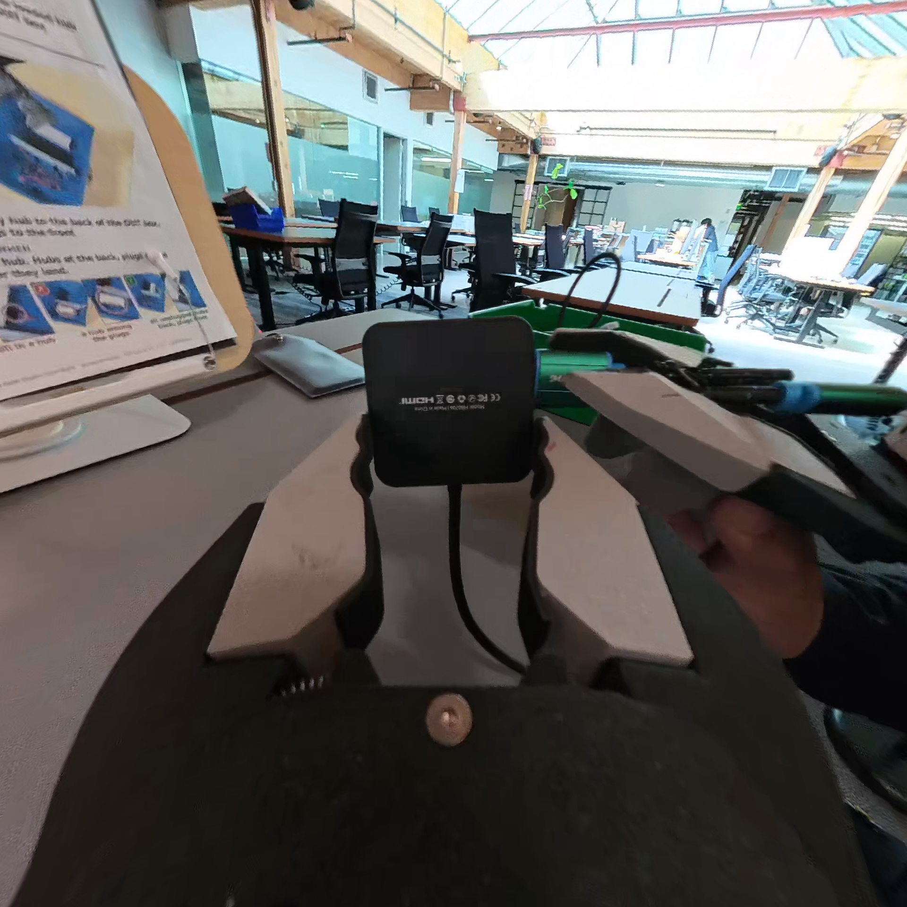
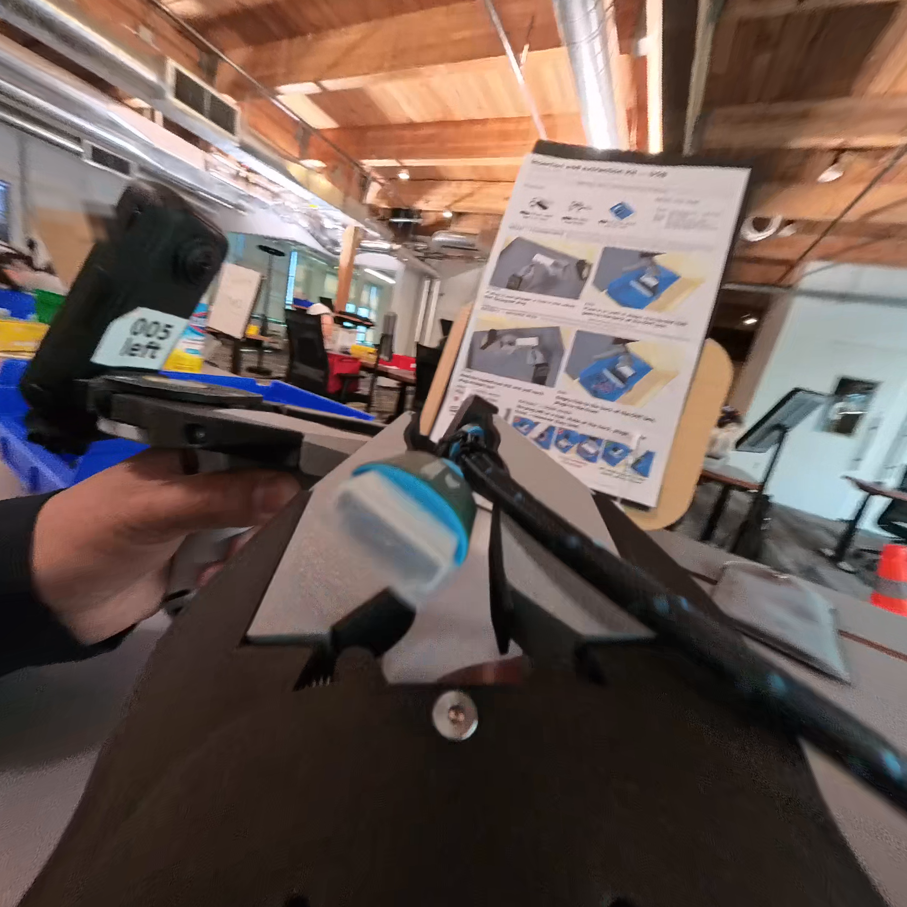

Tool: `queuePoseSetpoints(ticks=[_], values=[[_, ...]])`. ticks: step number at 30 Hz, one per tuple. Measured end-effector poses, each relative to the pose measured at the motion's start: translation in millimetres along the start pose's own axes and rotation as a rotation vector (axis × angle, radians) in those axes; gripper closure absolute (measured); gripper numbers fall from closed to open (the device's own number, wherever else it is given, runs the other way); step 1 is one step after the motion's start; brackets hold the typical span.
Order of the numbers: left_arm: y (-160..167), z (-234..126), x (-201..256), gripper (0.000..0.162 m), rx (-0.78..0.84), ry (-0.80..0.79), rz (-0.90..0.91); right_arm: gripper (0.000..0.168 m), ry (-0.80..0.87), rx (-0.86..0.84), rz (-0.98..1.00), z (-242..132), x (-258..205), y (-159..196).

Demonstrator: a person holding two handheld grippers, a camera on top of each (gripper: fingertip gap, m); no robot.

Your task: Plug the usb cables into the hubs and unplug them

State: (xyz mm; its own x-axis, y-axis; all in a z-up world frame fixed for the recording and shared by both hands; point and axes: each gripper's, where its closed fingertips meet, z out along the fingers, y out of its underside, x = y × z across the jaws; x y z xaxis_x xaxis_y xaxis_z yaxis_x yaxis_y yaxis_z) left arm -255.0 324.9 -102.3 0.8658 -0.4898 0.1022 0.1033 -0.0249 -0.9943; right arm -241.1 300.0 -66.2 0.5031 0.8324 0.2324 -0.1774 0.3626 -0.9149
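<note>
My left gripper (image 1: 449, 441) is shut on a black square hub (image 1: 449, 392) and holds it upright above the grey table. The hub's black cord (image 1: 459, 564) hangs down between the fingers. My right gripper (image 1: 559, 360) comes in from the right, with its tips close to the hub's right edge. It is shut (image 2: 471, 414) on a black braided cable (image 2: 638, 579) with green-and-blue plugs. One plug (image 1: 574, 363) sits between its tips. The other plug (image 2: 407, 520) lies loose over its fingers. A hand (image 2: 147, 530) holds the left gripper's handle.
An instruction sheet on a stand (image 1: 98, 196) is at the left of the table (image 1: 122, 540); it also shows in the right wrist view (image 2: 589, 319). A grey pouch (image 1: 309, 365) lies behind the hub. A green bin (image 1: 613, 321) and a blue bin (image 2: 294, 392) stand nearby.
</note>
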Motion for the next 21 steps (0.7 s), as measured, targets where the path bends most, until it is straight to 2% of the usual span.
queuePoseSetpoints(ticks=[1, 4, 11, 13, 14, 18, 21], values=[[0, -1, -6, 0.098, 0.002, -0.020, -0.006, 0.144, -0.027, -0.006, 0.026, -1, -2, 2], [-1, -5, -19, 0.098, 0.015, -0.066, 0.001, 0.142, -0.035, -0.035, 0.108, 0, 2, 8], [9, 3, 3, 0.098, -0.038, -0.009, 0.156, 0.112, -0.072, -0.182, 0.445, 16, 0, 34], [18, 5, 6, 0.097, -0.082, -0.011, 0.199, 0.143, -0.066, -0.183, 0.524, 15, 10, 35], [22, 6, 8, 0.096, -0.104, -0.002, 0.204, 0.152, -0.061, -0.197, 0.558, 13, 16, 38], [30, 8, 15, 0.103, -0.128, 0.027, 0.214, 0.154, -0.105, -0.252, 0.683, 4, 37, 42], [26, 6, 15, 0.103, -0.107, 0.035, 0.204, 0.154, -0.058, -0.232, 0.615, -10, 67, 21]])
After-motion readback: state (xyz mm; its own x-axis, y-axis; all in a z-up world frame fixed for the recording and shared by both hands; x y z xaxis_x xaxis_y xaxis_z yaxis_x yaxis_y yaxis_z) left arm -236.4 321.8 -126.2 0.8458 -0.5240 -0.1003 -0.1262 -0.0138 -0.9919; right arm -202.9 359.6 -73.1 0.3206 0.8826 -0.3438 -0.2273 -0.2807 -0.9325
